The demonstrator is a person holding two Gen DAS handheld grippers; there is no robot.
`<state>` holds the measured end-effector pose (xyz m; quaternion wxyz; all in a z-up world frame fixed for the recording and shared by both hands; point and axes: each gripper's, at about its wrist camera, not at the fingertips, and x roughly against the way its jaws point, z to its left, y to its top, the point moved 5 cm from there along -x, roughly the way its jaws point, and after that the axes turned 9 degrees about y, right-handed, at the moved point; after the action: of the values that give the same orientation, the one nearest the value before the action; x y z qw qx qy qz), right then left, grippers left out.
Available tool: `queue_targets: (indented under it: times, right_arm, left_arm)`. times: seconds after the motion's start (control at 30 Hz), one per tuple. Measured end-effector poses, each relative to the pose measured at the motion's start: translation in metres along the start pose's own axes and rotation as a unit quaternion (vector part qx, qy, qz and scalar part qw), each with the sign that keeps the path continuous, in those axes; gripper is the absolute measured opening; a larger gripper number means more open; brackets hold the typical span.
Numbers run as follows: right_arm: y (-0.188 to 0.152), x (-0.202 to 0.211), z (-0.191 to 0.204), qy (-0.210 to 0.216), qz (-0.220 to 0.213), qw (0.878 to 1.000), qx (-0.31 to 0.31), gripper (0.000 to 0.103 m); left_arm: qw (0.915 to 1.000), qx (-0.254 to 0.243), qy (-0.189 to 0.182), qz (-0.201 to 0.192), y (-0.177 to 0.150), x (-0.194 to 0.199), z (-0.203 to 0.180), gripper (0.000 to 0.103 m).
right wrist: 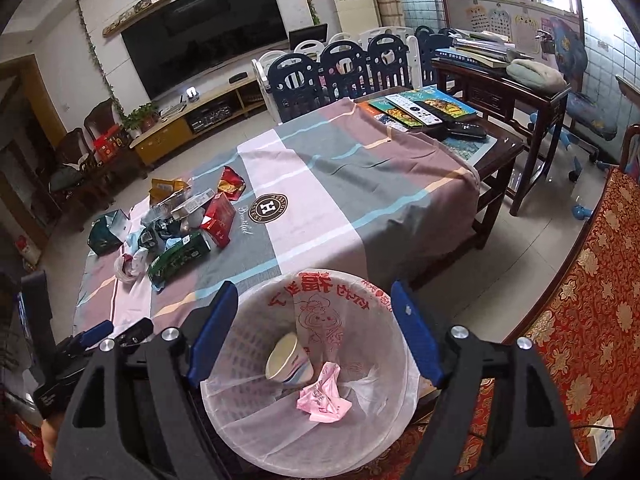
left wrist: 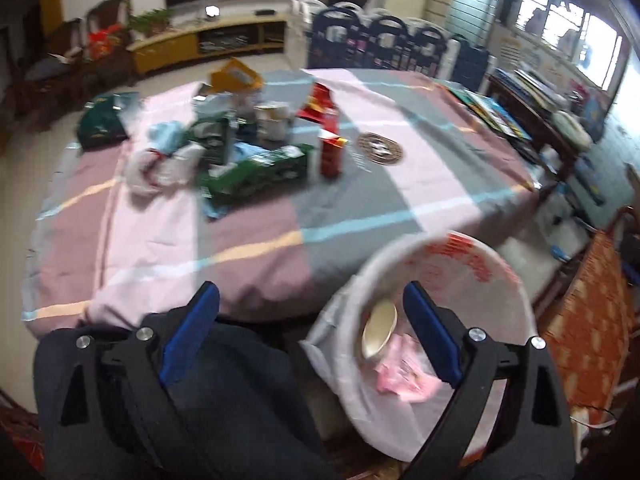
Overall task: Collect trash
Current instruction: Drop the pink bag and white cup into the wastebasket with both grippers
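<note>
A white bin (right wrist: 256,420) lined with a red-printed plastic bag stands at the near edge of the cloth-covered table (right wrist: 360,184). Inside it lie a paper cup (right wrist: 288,360) and a crumpled pink wrapper (right wrist: 322,396). My right gripper (right wrist: 314,332) hangs open over the bin, nothing between its blue pads. In the left wrist view the bin (left wrist: 500,272), cup (left wrist: 378,332) and wrapper (left wrist: 404,376) sit low right. My left gripper (left wrist: 312,336) is open and empty, straddling the bin's left rim. A trash pile lies on the table's left: green box (left wrist: 256,172), red box (left wrist: 332,152), white bag (left wrist: 156,168).
Remote controls and books (right wrist: 420,108) lie on the table's far right corner. A dark wooden side table (right wrist: 500,80) and a playpen fence (right wrist: 340,68) stand behind. A red patterned cushion (right wrist: 580,320) runs along the right; a power strip (right wrist: 600,436) lies by it.
</note>
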<state>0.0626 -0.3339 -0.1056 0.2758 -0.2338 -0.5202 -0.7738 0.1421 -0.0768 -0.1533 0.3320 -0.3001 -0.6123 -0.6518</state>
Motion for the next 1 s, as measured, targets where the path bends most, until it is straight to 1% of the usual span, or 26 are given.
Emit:
queue_targets:
  times: [0.07, 0.13, 0.4, 0.5, 0.6, 0.7, 0.73, 0.8, 0.83, 0.9, 0.93, 1.0]
  right_arm:
    - [-0.001, -0.004, 0.001, 0.004, 0.004, 1.0, -0.001, 0.079]
    - [-0.003, -0.009, 0.004, 0.007, 0.012, 1.0, 0.001, 0.079]
    - [-0.011, -0.025, 0.02, 0.016, 0.034, 0.999, 0.011, 0.08]
    - [-0.014, -0.033, 0.022, 0.016, 0.044, 0.999, 0.014, 0.08]
    - [-0.018, -0.04, 0.023, 0.016, 0.055, 0.998, 0.013, 0.08]
    - [-0.021, -0.05, 0.023, 0.014, 0.066, 0.998, 0.014, 0.08]
    - [-0.023, -0.055, 0.022, 0.013, 0.072, 0.997, 0.013, 0.08]
    - [-0.026, -0.064, 0.021, 0.012, 0.084, 0.996, 0.008, 0.08]
    - [-0.029, -0.069, 0.021, 0.013, 0.09, 0.996, 0.005, 0.08]
    - [-0.033, -0.077, 0.022, 0.013, 0.099, 0.995, 0.004, 0.08]
    - [-0.034, -0.081, 0.022, 0.012, 0.104, 0.995, 0.005, 0.08]
    - [-0.036, -0.088, 0.023, 0.01, 0.112, 0.994, 0.005, 0.08]
  left_arm:
    - [0.9995, 0.007, 0.028, -0.011, 0.001, -0.005, 0.012, 0.095]
    - [0.9989, 0.014, 0.043, -0.011, 0.0, -0.009, 0.021, 0.095]
    - [0.9969, 0.026, 0.073, -0.007, -0.003, -0.019, 0.042, 0.095]
    - [0.9956, 0.04, 0.085, -0.005, -0.001, -0.026, 0.059, 0.095]
    - [0.9931, 0.064, 0.099, -0.001, 0.007, -0.039, 0.087, 0.095]
    - [0.988, 0.109, 0.11, -0.001, 0.023, -0.056, 0.128, 0.095]
    - [0.9853, 0.124, 0.118, -0.003, 0.029, -0.062, 0.143, 0.095]
    - [0.9767, 0.158, 0.145, 0.001, 0.042, -0.082, 0.178, 0.095]
    - [0.9736, 0.172, 0.15, 0.006, 0.048, -0.09, 0.19, 0.095]
    - [0.9671, 0.209, 0.144, 0.015, 0.061, -0.11, 0.216, 0.095]
    - [0.9657, 0.221, 0.136, 0.011, 0.07, -0.121, 0.225, 0.095]
    - [0.9701, 0.204, 0.132, -0.002, 0.083, -0.14, 0.23, 0.095]
